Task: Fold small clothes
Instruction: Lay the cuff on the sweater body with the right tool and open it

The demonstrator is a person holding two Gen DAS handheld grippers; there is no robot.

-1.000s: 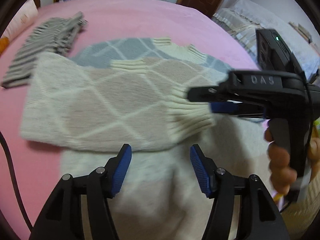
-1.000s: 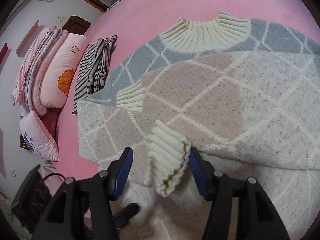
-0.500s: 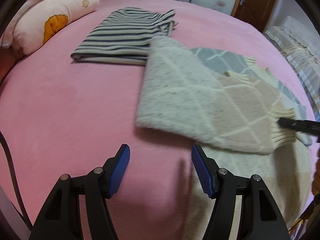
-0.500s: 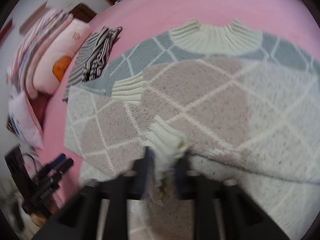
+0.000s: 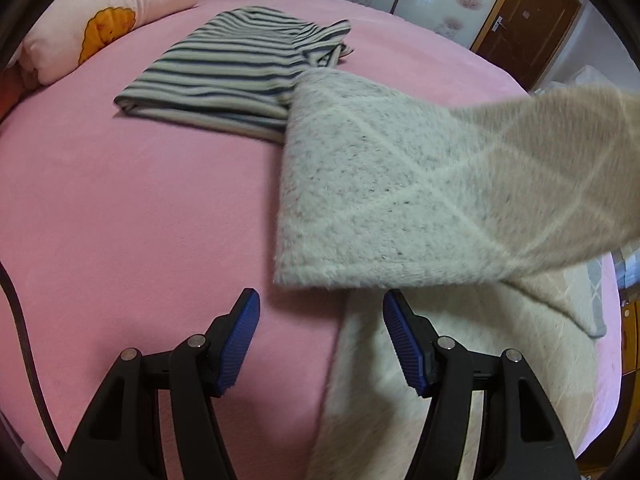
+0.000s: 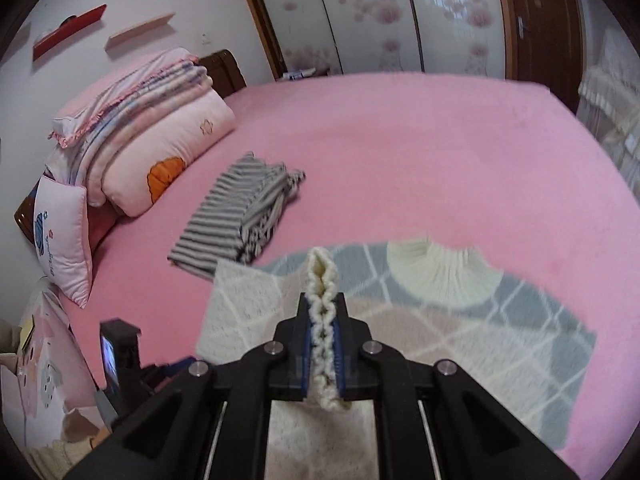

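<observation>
While the right gripper (image 6: 323, 356) is clamping the cream ribbed cuff (image 6: 322, 280) of a sweater sleeve between its blue pads (image 6: 306, 344), the knit is bunching up in a wavy ridge that sticks out past the fingertips. Its jaws are closed on the cuff with no gap visible beside the wool.

In the left wrist view, the sleeve (image 5: 520, 168) is stretching across in the air from the right edge — blurred, so it appears to be in motion — with its lower part draping onto the body of the sweater (image 5: 380, 380) below. The left gripper (image 5: 320, 340) is hovering with its fingers spread wide and nothing between them, just above the pink bedspread (image 5: 120, 220) near the sweater's edge.

The sweater, diamond-patterned in grey, beige and cream, is lying flat on the bed, its ribbed collar (image 6: 440, 272) pointing toward the far side. A folded striped garment (image 6: 236, 216) is lying just beyond the sweater's corner, seemingly touching or slightly overlapped by it. Pillows and folded quilts (image 6: 136, 148) are stacked at the headboard.

The step looks like placing the sleeve across the sweater's body. Doing it well likely means keeping the sleeve taut and straight — laying it flat without twisting, cuff inside the body's outline. The free left gripper could be pinning the fold line.
</observation>
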